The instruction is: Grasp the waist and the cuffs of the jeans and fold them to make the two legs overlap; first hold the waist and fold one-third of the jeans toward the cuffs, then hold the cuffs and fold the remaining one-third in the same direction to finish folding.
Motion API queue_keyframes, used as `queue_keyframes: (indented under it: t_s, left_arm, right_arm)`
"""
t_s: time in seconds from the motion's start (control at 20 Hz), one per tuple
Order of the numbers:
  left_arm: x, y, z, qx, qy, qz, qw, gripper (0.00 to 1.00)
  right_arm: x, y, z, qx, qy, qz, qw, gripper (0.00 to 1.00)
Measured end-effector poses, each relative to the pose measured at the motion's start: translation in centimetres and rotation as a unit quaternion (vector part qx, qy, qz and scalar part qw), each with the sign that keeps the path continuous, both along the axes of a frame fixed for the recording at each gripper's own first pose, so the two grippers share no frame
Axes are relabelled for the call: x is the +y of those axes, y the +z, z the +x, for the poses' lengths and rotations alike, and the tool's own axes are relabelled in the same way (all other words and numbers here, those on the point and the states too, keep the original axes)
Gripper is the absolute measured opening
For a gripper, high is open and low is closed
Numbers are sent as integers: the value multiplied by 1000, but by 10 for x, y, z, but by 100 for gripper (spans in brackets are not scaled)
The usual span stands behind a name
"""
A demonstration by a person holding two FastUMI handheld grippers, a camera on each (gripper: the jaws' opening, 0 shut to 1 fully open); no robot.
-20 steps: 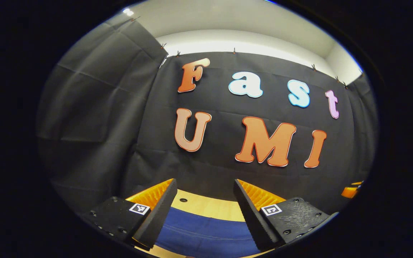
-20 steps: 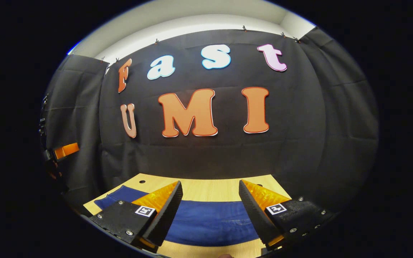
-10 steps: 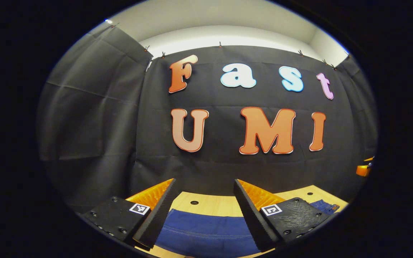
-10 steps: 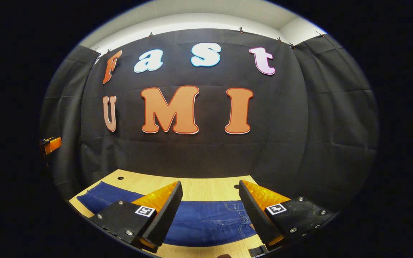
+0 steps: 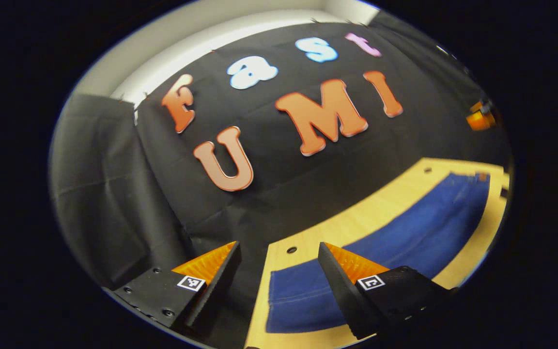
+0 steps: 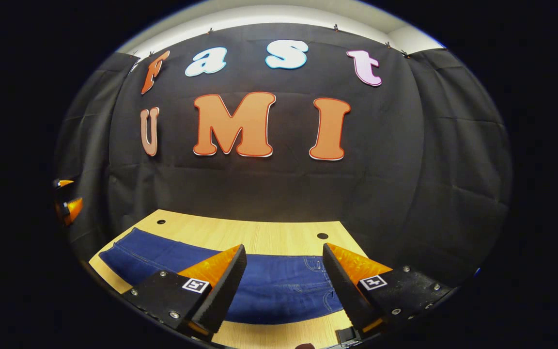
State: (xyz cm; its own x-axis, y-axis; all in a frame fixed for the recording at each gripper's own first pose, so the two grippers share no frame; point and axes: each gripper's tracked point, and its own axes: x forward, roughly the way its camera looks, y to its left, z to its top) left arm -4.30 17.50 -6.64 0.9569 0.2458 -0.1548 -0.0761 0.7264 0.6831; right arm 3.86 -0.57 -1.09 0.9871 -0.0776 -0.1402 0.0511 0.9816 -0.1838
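Denim lies flat beneath both tools: the jeans [image 6: 264, 291] stretch lengthwise along the table [image 6: 240, 232], parallel to its far edge, with a bare wooden strip on the far side and another on the near side. In the right gripper view, the right gripper [image 6: 284, 264] has its jaws spread wide and holds nothing; between its fingers appear stitched seams and what looks like a pocket of the jeans, near the table's right end. Two round holes mark the tabletop near the far edge, one toward each far corner. In the left gripper view, which is rolled so the table slopes up to the right, the left gripper [image 5: 279, 261] also has its jaws spread and empty. Its right finger [image 5: 342, 276] stands over the hemmed end of the jeans [image 5: 385, 252] close to the table's left edge, while its left finger [image 5: 211, 271] sits past that edge, in front of the black cloth wall [image 5: 172, 194]. From there the denim runs away toward the table's far right end. Whether either gripper touches the fabric cannot be told.
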Motion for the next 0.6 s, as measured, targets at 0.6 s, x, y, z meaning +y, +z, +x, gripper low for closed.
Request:
queue_keyframes:
  t_s: [0.6]
  left_arm:
    - [45,-224,-70,281,-78,236,927,98]
  right_arm:
    - [-4,-37,10,58,0,-14,998,97]
